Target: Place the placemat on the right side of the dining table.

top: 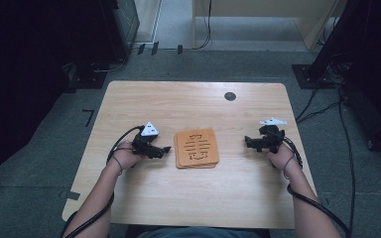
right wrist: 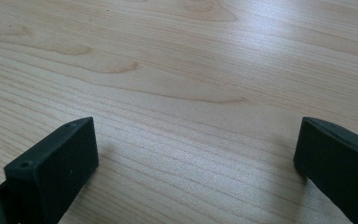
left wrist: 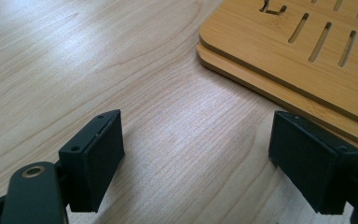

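High view: a stack of slotted bamboo boards (top: 196, 148) lies flat near the middle of the wooden table (top: 188, 104), between both hands.
Left gripper (top: 159, 150): low over the table just left of the stack, jaws spread wide, nothing between them.
Left gripper view: the stack's rounded corner (left wrist: 279, 51) sits just ahead of the right-hand jaw, two layers visible, edges slightly offset.
Right gripper (top: 249, 143): well apart from the stack on its right, jaws spread, empty; bare tabletop (right wrist: 177, 93) ahead of it.
Step in hand: likely the left approach to the stack's edge.
Doing it well: keep the jaws level, slide the lower one under the top board alone, close gently so the offset layers don't shift.
Risk: thin flat boards probably slip or lift together.
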{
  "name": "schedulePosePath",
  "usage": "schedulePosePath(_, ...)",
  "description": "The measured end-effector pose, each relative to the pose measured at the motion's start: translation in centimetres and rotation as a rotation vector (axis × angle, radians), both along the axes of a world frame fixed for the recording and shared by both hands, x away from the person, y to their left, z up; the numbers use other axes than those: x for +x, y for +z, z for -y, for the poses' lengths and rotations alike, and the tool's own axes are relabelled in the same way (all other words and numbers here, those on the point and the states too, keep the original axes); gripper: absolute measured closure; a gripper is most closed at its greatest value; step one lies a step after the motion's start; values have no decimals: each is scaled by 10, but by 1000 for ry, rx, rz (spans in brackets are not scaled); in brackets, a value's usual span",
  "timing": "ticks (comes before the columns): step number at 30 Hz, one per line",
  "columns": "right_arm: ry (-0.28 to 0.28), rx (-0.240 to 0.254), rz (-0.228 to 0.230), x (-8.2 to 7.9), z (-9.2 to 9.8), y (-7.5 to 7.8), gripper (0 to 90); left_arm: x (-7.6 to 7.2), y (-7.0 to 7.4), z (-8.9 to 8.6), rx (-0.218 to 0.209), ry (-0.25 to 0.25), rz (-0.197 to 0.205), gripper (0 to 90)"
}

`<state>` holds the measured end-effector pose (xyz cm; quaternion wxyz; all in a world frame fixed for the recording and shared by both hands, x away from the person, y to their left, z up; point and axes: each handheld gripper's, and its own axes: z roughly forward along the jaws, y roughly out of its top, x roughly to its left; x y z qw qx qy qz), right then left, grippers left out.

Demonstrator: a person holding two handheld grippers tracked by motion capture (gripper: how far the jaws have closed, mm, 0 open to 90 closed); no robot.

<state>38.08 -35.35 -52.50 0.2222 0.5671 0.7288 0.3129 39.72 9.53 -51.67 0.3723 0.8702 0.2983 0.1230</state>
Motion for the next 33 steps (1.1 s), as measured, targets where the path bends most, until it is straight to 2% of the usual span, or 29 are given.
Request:
schedulePosePath(10,0,0,1,0,0,0,0,0,-1,0,-6,2,3,168)
schedulePosePath(18,29,2,-2,3,2,0,0,1,-1,1,-11,10,6,164)
schedulePosePath(25,22,1,1,5,1,0,0,2,-1,2,-11,14,7,164)
schedulePosePath(33,20,2,0,6,1,0,0,5,-1,5,-11,45,8,164)
